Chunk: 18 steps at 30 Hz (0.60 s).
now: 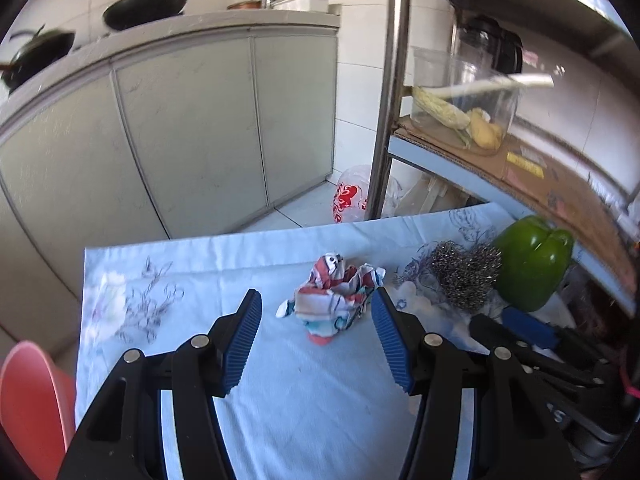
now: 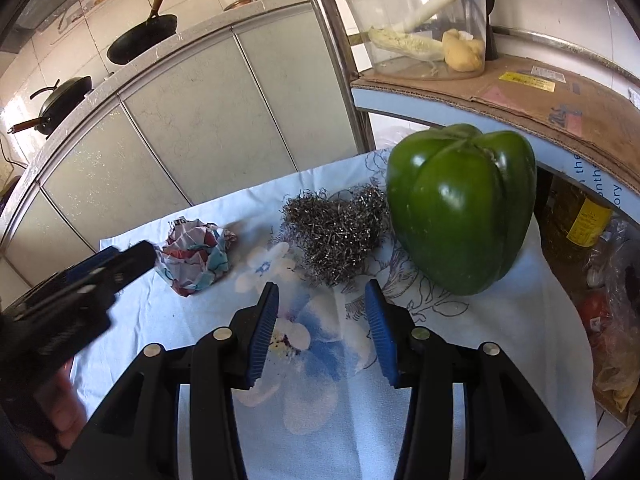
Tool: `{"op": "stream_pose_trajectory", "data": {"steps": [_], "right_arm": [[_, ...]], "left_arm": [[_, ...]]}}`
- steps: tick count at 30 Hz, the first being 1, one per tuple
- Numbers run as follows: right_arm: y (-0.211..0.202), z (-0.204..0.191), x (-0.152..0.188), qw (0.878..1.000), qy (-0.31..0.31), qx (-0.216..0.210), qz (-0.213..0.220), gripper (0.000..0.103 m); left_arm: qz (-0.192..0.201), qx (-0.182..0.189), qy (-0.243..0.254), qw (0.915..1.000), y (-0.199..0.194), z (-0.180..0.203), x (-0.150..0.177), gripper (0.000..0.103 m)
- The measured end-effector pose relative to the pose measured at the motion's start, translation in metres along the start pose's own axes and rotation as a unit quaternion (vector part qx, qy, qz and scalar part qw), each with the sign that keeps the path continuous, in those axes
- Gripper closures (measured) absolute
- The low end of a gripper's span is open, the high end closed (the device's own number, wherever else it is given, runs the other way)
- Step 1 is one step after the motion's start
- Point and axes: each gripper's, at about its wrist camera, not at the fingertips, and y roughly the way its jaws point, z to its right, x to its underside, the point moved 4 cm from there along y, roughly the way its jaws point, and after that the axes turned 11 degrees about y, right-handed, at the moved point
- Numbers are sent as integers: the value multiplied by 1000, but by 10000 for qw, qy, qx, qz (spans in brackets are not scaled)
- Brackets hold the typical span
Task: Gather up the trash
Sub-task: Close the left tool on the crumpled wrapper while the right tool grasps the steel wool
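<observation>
A crumpled red, white and blue paper wrapper [image 1: 334, 300] lies on the light blue floral cloth [image 1: 168, 272]. My left gripper [image 1: 316, 300] is open, its blue pads on either side of the wrapper, the right pad close to it. In the right wrist view the wrapper [image 2: 196, 258] lies at the left with the left gripper [image 2: 132, 262] beside it. My right gripper [image 2: 322, 292] is open and empty, just short of a steel wool scourer [image 2: 340, 232].
A green bell pepper [image 2: 464, 208] stands right of the scourer [image 1: 466, 276]. A shelf with cardboard [image 2: 540, 96] holds a clear tub of scraps [image 2: 420, 28]. A pink bin [image 1: 32, 404] sits at the lower left. Grey cabinets [image 1: 192, 128] and pans stand behind.
</observation>
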Motion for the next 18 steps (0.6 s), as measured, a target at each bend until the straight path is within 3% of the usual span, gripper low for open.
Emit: {"op": "stream_pose_trajectory", "data": {"steps": [6,18], "right_arm": [[0,2,-1,10000,-10,7,17,57],[8,2,1,9999,-76,120,-51,57]], "left_arm": [[36,-87,166,9998,16,7,-2,47],[18,132,-209,9997,48,-3,0,46]]}}
